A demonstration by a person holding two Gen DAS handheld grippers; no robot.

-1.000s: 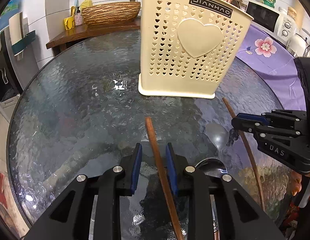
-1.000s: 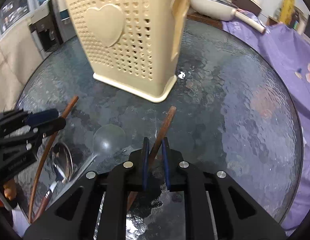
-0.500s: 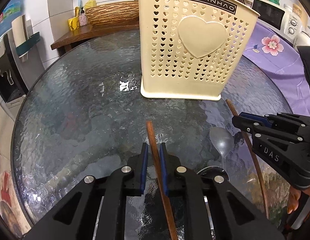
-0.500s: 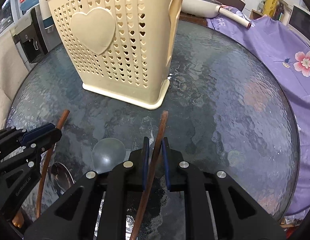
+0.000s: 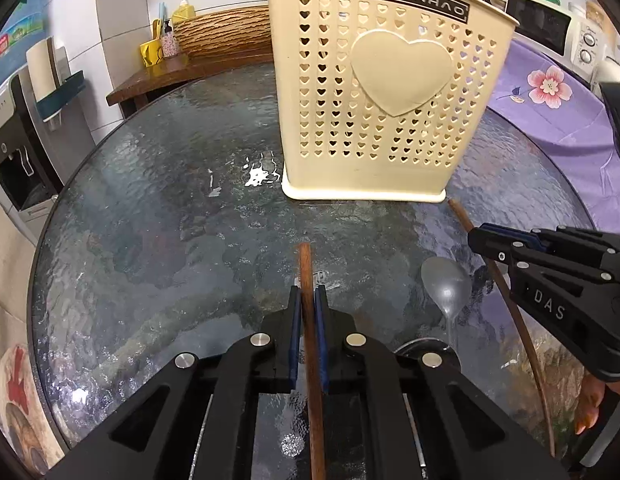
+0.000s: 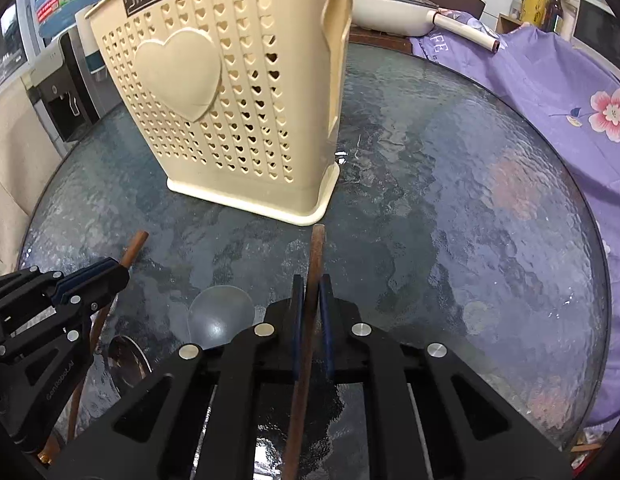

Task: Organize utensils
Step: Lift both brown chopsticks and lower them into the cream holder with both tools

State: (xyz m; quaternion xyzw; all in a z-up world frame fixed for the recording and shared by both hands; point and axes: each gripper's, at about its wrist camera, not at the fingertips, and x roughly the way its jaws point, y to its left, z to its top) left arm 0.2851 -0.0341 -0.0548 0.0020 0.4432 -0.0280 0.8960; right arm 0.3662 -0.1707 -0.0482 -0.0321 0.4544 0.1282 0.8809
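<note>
Chopstick runs straight along the left hand-held gripper, clamped between its blue pads, tip aimed at the cream utensil basket just ahead on the glass counter. Over on the right wrist view, the right hand-held gripper pinches a second chopstick lengthwise, tip nearly at the basket's base corner, so this hand sits nearer.

Left tongs and right tongs both clamped, angled downward

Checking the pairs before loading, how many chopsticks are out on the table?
2: one chopstick in the left tongs, one in the right tongs. Others already stand in the holder.
</note>
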